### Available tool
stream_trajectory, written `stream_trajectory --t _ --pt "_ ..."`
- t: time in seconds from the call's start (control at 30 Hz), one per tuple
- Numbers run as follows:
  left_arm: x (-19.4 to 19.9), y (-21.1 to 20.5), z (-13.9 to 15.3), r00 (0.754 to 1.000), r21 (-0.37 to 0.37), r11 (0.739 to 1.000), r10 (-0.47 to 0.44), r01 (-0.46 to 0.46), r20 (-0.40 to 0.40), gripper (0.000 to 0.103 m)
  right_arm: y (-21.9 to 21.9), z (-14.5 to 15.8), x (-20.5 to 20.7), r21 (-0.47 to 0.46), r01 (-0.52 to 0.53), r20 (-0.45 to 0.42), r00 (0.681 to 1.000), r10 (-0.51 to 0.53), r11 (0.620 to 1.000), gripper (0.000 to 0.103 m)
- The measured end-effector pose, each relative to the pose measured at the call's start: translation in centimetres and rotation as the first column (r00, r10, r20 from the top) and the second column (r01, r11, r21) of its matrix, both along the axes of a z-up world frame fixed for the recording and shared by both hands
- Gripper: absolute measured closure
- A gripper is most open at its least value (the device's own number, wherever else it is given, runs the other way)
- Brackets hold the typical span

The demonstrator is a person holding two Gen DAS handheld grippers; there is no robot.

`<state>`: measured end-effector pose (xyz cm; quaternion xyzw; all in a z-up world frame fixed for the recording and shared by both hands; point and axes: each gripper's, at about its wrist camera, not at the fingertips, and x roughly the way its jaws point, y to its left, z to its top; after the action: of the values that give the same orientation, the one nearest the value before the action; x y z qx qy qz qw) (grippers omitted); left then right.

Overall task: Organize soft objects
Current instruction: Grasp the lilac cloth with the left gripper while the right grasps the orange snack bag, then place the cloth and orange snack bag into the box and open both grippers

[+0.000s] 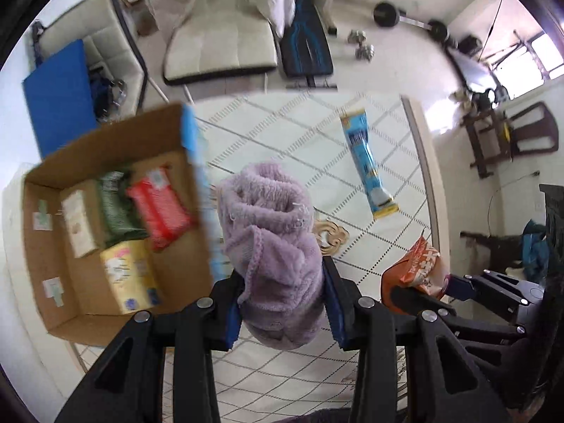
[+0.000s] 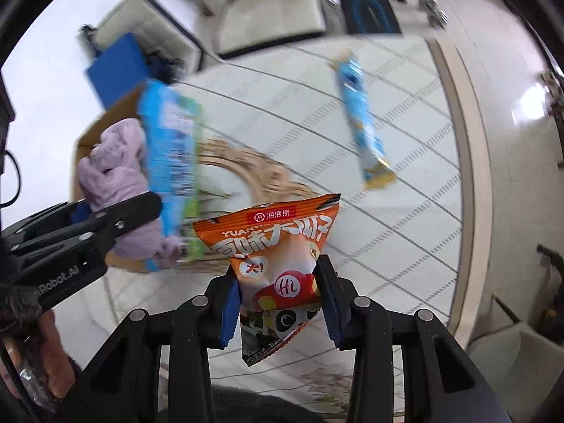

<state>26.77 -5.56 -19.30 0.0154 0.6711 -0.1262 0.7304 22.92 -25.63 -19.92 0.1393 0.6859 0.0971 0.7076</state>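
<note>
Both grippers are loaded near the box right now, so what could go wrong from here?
The purple towel bulges loosely out of the left gripper and may snag the cardboard box wall. The right gripper pinches only the snack bag low down, so it might slip. The grippers are close and could collide.

Two cameras, each sitting on a gripper and looking down along its fingers at the same table.

The left wrist view looks down from close above the white table with grey lines point(image 1: 282, 130), with the open brown cardboard box point(image 1: 46, 246) at the left of the frame. The right wrist view looks from further right, so the box point(image 2: 84, 141) sits small at the left. Both views show the long blue snack packet point(image 1: 366, 162) point(image 2: 359, 120) lying in the upper right.
</note>
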Motion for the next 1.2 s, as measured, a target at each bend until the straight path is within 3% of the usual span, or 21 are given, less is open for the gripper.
stream_trajectory --t 0.17,0.27,0.43,0.6,0.7,0.9,1.2 --pt "0.3 6.9 3.8 0.996 -0.008 0.998 0.057 -0.056 0.066 0.067 7.5 4.0 0.8 0.051 -0.075 0.057 0.996 0.072 0.996 0.061" --pt "0.0 11.3 4.9 0.991 0.012 0.995 0.099 -0.1 0.094 0.067 12.6 4.5 1.2 0.072 -0.117 0.06 0.992 0.113 0.991 0.061" --pt "-0.1 19.7 4.3 0.979 0.053 0.98 0.186 -0.191 0.079 0.067 20.3 3.5 1.9 0.083 -0.184 0.048 0.982 0.181 0.979 0.061" --pt "0.5 25.8 -0.5 0.968 0.106 0.963 0.25 -0.248 -0.003 0.067 25.6 0.3 3.1 0.015 -0.203 0.013 0.979 0.203 0.979 0.061" --pt "1.0 27.4 -3.8 0.961 0.118 0.959 0.268 -0.259 -0.065 0.067 26.8 -3.3 4.0 -0.023 -0.195 -0.036 0.98 0.194 0.98 0.061" --pt "2.1 27.2 -9.9 0.958 0.134 0.965 0.243 -0.223 -0.152 0.066 28.2 -8.8 4.9 -0.119 -0.194 -0.099 0.978 0.183 0.974 0.061" --pt "3.4 26.0 -15.2 0.953 0.175 0.973 0.191 -0.152 -0.234 0.066 29.8 -14.2 5.5 -0.242 -0.225 -0.169 0.968 0.187 0.944 0.061"
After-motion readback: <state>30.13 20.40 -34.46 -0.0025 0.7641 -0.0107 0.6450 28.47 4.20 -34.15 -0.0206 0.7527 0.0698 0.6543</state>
